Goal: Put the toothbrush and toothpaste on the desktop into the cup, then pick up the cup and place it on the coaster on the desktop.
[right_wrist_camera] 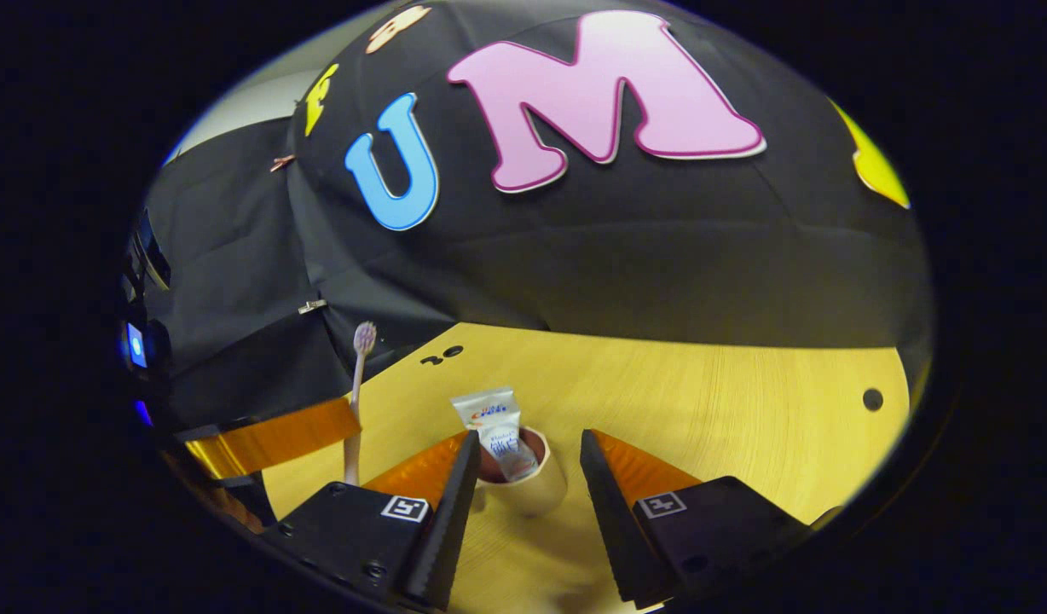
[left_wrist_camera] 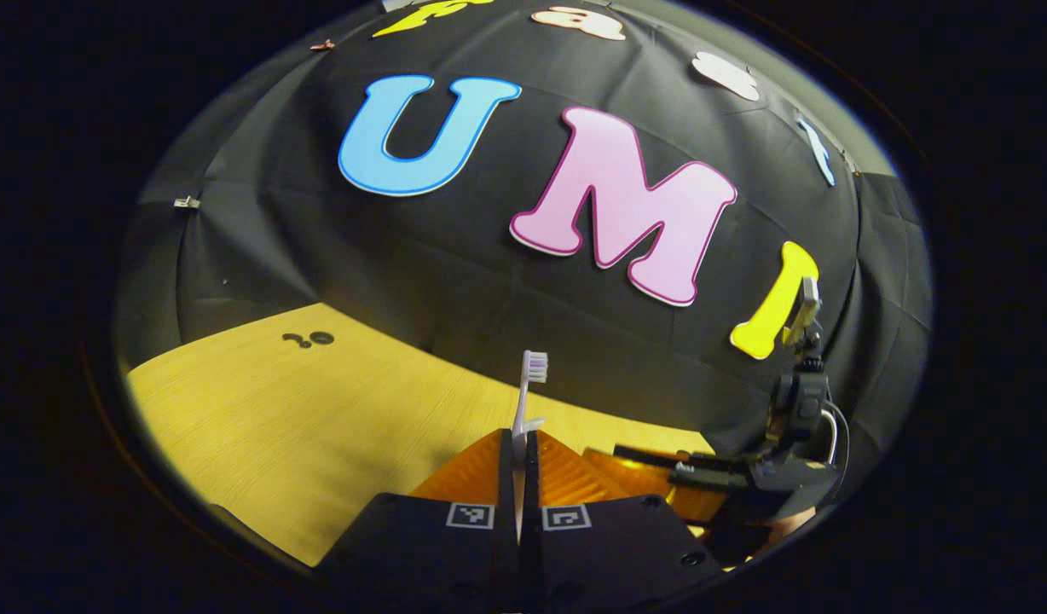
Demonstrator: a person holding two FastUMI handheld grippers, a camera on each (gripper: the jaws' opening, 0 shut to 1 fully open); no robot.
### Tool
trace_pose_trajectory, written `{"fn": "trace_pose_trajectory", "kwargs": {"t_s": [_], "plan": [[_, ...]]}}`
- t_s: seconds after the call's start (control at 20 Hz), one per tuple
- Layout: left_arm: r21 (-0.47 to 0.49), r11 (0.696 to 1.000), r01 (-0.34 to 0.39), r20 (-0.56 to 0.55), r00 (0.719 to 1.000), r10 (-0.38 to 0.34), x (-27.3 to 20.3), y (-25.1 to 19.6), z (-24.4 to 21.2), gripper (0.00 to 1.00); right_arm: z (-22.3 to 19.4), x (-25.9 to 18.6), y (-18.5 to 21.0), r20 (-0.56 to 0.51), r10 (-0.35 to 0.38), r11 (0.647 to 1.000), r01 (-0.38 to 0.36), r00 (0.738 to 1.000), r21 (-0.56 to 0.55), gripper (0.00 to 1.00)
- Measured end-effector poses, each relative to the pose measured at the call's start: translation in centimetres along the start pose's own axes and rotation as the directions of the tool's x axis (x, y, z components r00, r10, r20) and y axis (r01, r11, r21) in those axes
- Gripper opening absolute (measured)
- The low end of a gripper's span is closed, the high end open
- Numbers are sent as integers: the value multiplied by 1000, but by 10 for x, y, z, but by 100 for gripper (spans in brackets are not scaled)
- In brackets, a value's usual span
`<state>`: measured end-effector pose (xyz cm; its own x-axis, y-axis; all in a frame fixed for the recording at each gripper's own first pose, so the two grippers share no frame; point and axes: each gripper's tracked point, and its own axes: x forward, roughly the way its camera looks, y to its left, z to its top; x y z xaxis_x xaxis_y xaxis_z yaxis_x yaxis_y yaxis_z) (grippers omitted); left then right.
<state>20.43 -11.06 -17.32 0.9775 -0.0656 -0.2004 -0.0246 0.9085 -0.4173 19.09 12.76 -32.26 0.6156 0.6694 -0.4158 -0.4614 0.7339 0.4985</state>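
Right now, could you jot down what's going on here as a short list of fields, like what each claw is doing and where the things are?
left gripper: shut on the toothbrush, bristles up, above the desktop
right gripper: open, fingers either side of the cup
toothpaste: standing in the cup, top end sticking out
cup: upright on the desktop
toothbrush status: not yet in the cup
coaster: cannot tell
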Motion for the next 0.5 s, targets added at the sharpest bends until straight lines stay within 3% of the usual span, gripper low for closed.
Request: {"fn": "trace_pose_trajectory", "kwargs": {"t_s": [0.1, 0.3, 0.5], "plan": [[-7, 999, 50, 48, 998, -49, 8, -11, 9, 6, -10, -13, 0, -3, 4, 997, -4, 1000, 71, 73], [-24, 985, 169, 116, 979, -165, 28, -30, 22, 6, -43, -33, -18, -30, -36, 997, 38, 999, 65, 73], [-22, 979, 205, 162, 967, -199, 48, -28, 28, 6, -61, -49, -28, -41, -59, 995, 62, 997, 83, 73]]}}
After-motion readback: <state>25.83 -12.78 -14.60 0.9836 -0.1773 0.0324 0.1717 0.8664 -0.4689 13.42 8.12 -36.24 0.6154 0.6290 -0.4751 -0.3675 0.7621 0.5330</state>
